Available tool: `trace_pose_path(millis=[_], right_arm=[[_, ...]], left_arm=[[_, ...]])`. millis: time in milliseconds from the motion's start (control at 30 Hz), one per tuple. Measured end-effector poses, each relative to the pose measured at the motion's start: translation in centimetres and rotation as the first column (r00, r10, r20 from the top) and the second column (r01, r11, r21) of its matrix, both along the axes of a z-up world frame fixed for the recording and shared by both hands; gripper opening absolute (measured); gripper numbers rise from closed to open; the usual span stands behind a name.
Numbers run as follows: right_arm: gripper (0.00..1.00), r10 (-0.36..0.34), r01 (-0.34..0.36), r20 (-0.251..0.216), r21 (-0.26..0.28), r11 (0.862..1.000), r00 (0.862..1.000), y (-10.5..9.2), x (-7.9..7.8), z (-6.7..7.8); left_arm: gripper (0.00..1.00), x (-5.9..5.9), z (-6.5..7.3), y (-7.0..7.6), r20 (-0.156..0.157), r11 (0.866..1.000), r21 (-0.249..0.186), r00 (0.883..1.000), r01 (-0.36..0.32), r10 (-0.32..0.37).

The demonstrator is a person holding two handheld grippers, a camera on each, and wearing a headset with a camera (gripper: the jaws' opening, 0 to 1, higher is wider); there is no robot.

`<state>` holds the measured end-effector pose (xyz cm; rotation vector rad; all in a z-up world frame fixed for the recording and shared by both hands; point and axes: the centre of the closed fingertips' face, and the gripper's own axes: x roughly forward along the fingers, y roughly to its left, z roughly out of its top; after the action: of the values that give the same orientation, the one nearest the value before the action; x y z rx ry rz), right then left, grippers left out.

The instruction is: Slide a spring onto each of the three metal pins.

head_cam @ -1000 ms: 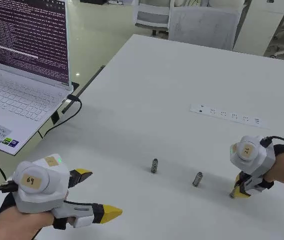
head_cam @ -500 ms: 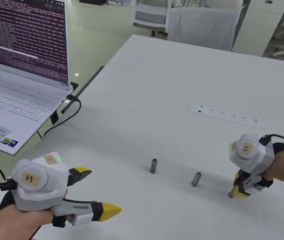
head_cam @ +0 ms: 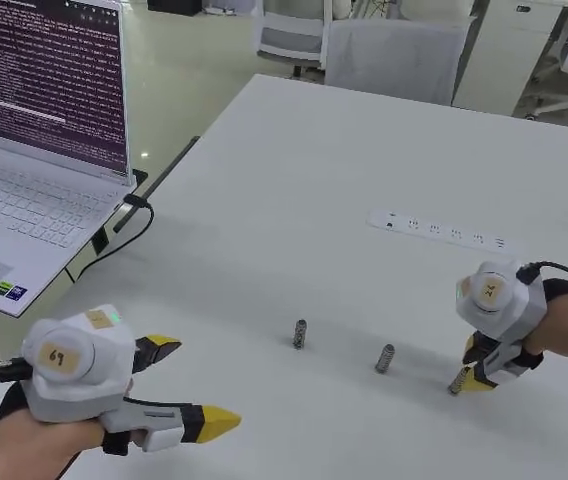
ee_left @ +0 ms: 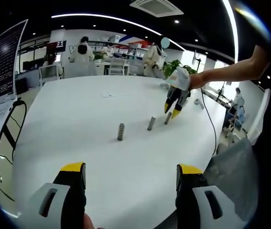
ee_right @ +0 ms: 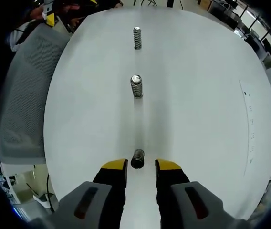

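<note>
Standing upright in a loose row on the white desk (head_cam: 294,170), on the person's side of the power strip (head_cam: 434,231), three coils mark a job that looks all but finished. The left spring (head_cam: 300,334) and the middle spring (head_cam: 385,358) stand by themselves, untouched, and each appears threaded on its pin. In the right gripper view a bright pin top (ee_right: 135,78) shows at the crown of the middle coil. The third spring (ee_right: 137,159), the one closest to the strip's right end, also stands on end, with the right gripper (head_cam: 464,379) tipped down over it.

The yellow-tipped fingers (ee_right: 115,167) of that gripper flank the coil narrowly parted, with a sliver of desk visible on either side, so they seem released rather than clenched. Whether a pad brushes the wire is too fine to tell. Judged from this, what is left is at most seating this last coil fully and lifting clear; its pin cannot be made out from above.

Far from the power strip, towards the near left edge of the desk, the left gripper (head_cam: 202,385) hovers with its fingers spread wide, grasping nothing and touching nothing, pointed across at the row.
</note>
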<state>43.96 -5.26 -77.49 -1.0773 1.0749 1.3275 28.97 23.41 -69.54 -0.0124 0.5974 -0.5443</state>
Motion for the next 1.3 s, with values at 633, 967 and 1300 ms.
trace_pose_path(millis=[633,967,1300], right_arm=[[0.27,-0.068,0.067,0.008,0.077,0.995,0.998,-0.1,-0.3,2.3],[0.3,-0.175,0.171,0.007,0.173,0.97,0.985,-0.5,-0.2,3.9],[0.32,-0.305,0.305,-0.046,0.293,0.906,0.951,-1.0,-1.2,4.8]], left_arm=[[0.74,0.5,0.6,-0.6,0.011,1.0,0.003,1.0,0.022,-0.022],[0.74,0.8,0.8,-0.9,0.016,0.999,0.006,0.999,0.036,-0.036],[0.74,1.1,1.1,-1.2,0.022,0.999,0.004,0.999,0.044,-0.044]])
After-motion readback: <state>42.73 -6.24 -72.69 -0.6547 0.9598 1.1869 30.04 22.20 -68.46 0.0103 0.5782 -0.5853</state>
